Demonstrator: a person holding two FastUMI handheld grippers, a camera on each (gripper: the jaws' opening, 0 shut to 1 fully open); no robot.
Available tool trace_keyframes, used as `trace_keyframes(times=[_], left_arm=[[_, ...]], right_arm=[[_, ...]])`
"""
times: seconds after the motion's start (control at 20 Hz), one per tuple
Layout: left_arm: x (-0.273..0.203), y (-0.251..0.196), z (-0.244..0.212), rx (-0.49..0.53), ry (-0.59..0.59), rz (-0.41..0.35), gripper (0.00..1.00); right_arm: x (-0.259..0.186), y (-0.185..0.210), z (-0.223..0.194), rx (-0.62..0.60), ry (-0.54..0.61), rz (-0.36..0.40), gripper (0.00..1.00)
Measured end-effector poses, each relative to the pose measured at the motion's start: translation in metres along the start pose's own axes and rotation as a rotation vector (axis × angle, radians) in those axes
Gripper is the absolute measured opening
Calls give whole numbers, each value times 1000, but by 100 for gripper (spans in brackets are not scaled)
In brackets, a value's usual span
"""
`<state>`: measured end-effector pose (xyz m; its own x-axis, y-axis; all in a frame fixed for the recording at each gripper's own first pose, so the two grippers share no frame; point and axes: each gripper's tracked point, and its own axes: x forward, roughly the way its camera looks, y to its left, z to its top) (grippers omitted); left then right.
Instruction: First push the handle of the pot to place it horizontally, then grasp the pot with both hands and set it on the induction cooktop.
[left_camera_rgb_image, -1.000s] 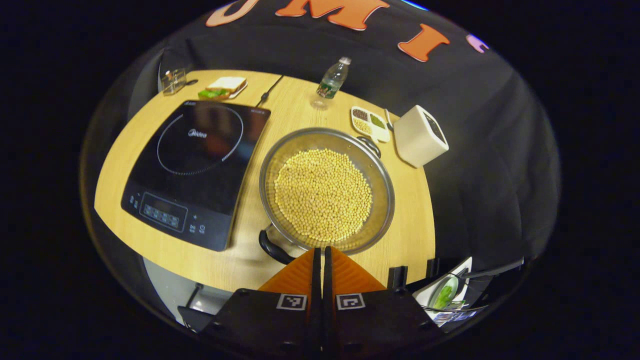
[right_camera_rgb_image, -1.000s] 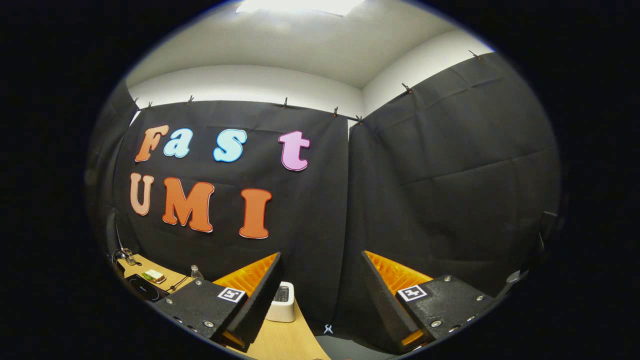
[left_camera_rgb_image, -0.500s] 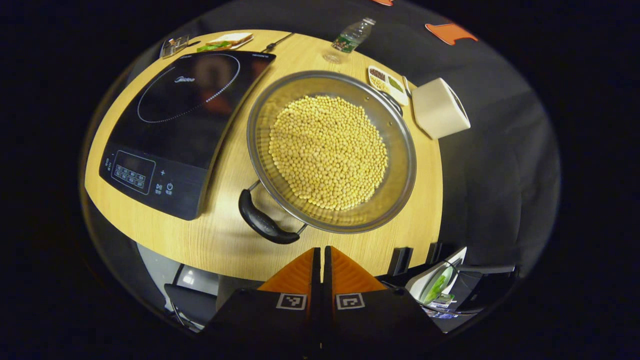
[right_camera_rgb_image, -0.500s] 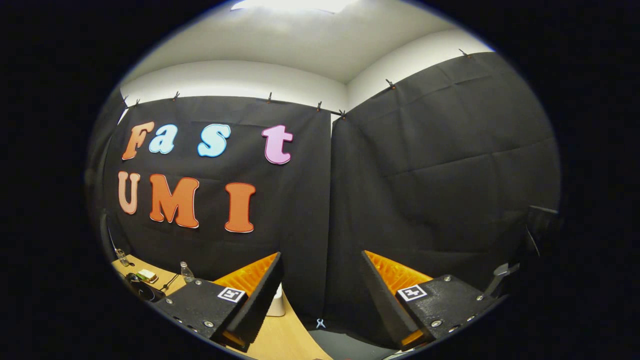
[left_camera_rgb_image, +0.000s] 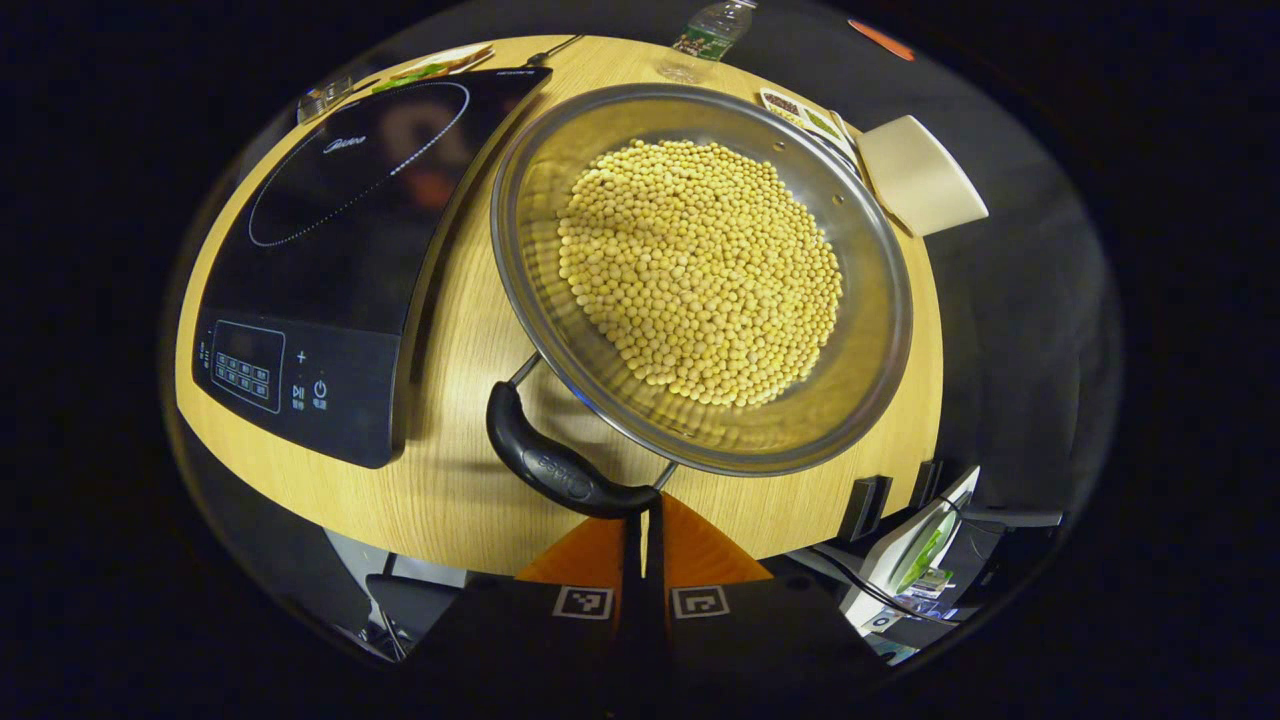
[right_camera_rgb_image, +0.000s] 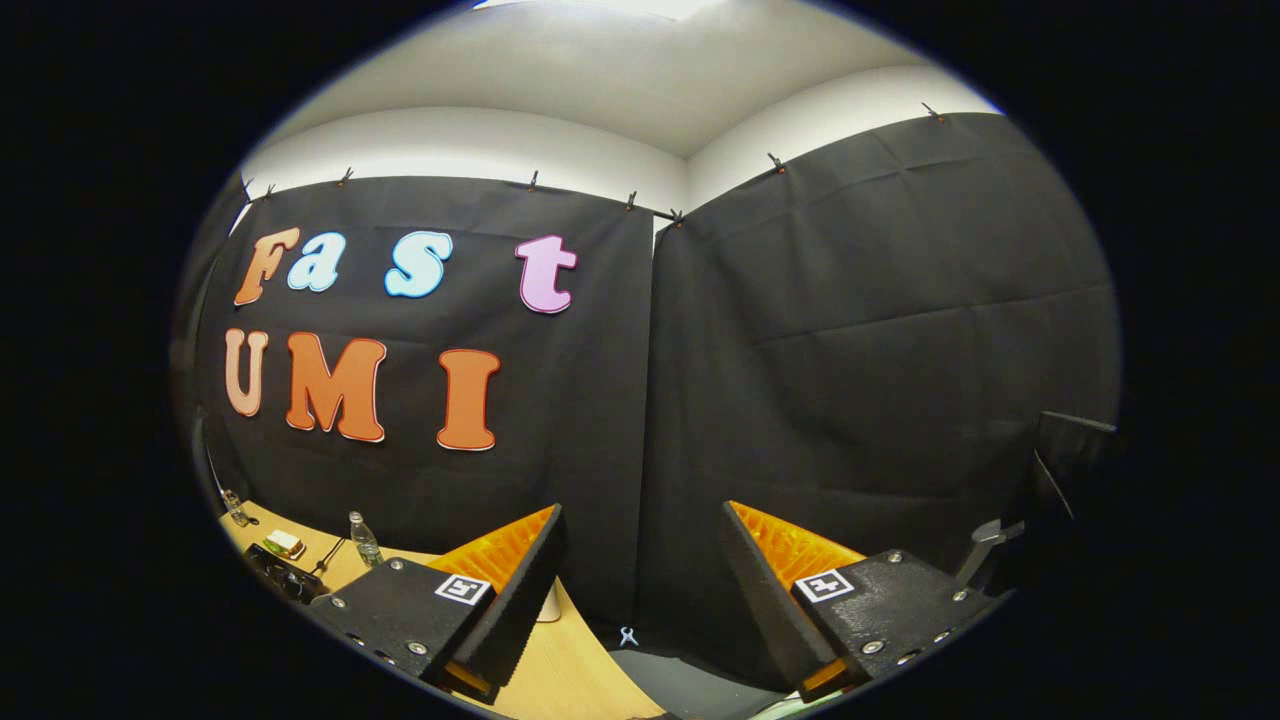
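Left gripper view: my left gripper (left_camera_rgb_image: 642, 515), fingers pressed together and empty, tip right at the pot handle (left_camera_rgb_image: 560, 470). Handle runs aslant toward the table's near edge; pot (left_camera_rgb_image: 860, 250) beside cooktop (left_camera_rgb_image: 330, 270). Right gripper (right_camera_rgb_image: 640, 570) wide open, empty, raised well away.

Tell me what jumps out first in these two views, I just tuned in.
The wide steel pot heaped with yellow beans dominates the left gripper view, on the wooden table right of the black induction cooktop. Its curved black handle lies right at the closed orange left gripper. The open right gripper faces the black cloth wall.
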<state>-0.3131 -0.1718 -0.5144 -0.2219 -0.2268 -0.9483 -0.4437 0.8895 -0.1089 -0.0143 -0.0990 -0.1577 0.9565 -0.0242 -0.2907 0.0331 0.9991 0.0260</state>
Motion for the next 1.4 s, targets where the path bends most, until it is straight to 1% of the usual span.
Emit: trace_keyframes(times=[0.1,0.15,0.25,0.35,0.6,0.8,0.9,1.0,1.05,1.2,1.4], left_arm=[[4,7,2,4,-1,23,8],[5,12,4,22,-9,48,8],[2,27,16,94,-42,126,8],[-1,39,28,148,-68,177,8],[-4,58,51,176,-111,248,8],[-8,69,65,149,-144,252,8],[-12,83,80,150,-187,295,8],[-13,80,97,149,-221,296,10],[-12,78,102,157,-232,293,8],[-9,76,114,178,-239,273,8],[-8,71,131,235,-261,255,8]], right_arm=[[-1,4,-2,-7,8,-2,95],[-1,5,-3,-5,12,-1,95],[-2,9,-7,6,24,4,95],[-3,14,-9,14,34,9,95],[-6,21,-15,23,51,9,95],[-9,25,-16,31,58,-5,95],[-11,28,-16,36,64,-8,95],[-14,31,-19,30,73,-13,95],[-15,32,-19,25,76,-19,95],[-18,37,-21,19,88,-27,95],[-18,48,-22,14,101,-30,95]])
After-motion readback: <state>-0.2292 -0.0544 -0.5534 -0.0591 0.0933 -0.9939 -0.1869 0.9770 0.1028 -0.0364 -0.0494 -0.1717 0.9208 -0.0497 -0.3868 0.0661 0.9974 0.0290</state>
